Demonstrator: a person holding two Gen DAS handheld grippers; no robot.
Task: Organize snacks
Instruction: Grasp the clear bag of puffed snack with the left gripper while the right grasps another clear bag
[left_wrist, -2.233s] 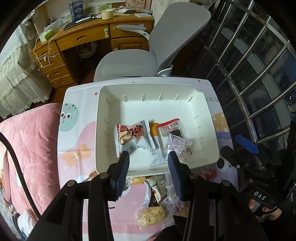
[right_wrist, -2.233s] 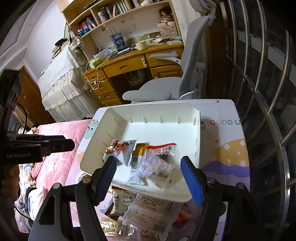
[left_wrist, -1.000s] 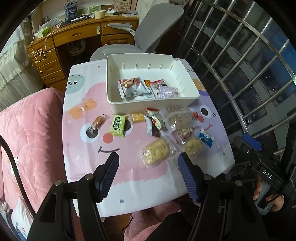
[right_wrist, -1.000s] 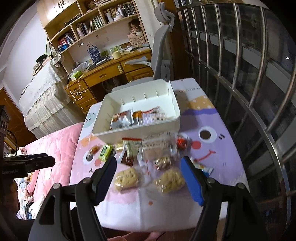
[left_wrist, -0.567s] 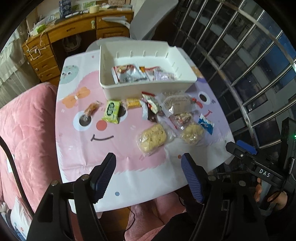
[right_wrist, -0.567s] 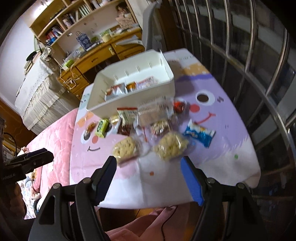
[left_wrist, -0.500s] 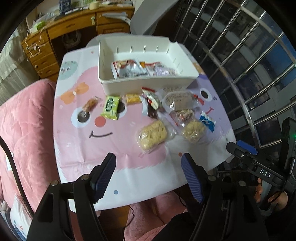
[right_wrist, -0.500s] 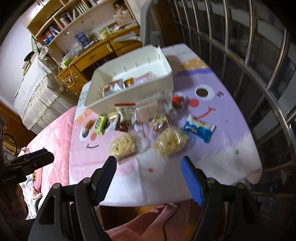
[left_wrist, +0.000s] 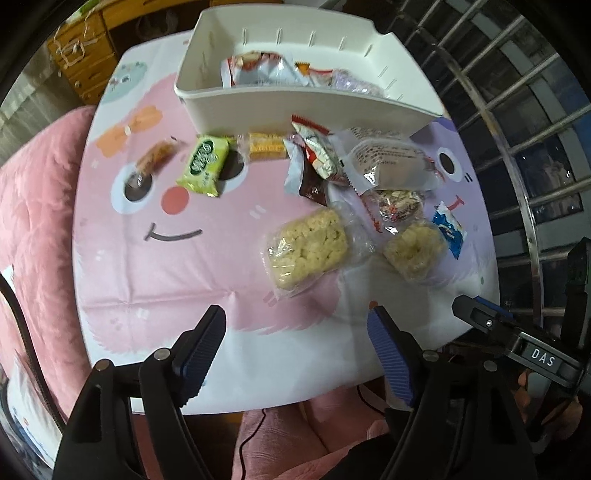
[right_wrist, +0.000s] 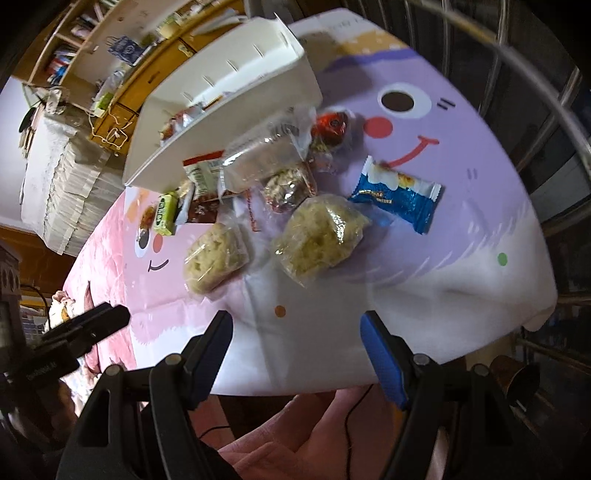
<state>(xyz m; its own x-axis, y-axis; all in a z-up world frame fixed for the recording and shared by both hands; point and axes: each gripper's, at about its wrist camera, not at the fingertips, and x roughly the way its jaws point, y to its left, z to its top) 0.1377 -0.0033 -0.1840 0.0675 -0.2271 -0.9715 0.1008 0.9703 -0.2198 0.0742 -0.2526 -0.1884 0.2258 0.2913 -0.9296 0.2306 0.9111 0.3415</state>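
Right wrist view blurs the white bin (right_wrist: 236, 107), hiding most snacks inside.

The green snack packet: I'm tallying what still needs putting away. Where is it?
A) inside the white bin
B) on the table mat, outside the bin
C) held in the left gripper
B: the green snack packet lies flat on the table mat, in front of the white bin.

cartoon-print table (left_wrist: 155, 273), white bin (left_wrist: 295, 107), loose snack packets (left_wrist: 306, 247)

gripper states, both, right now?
Left gripper: jaws opening, nothing between them, above the table.
Right gripper: open, empty.
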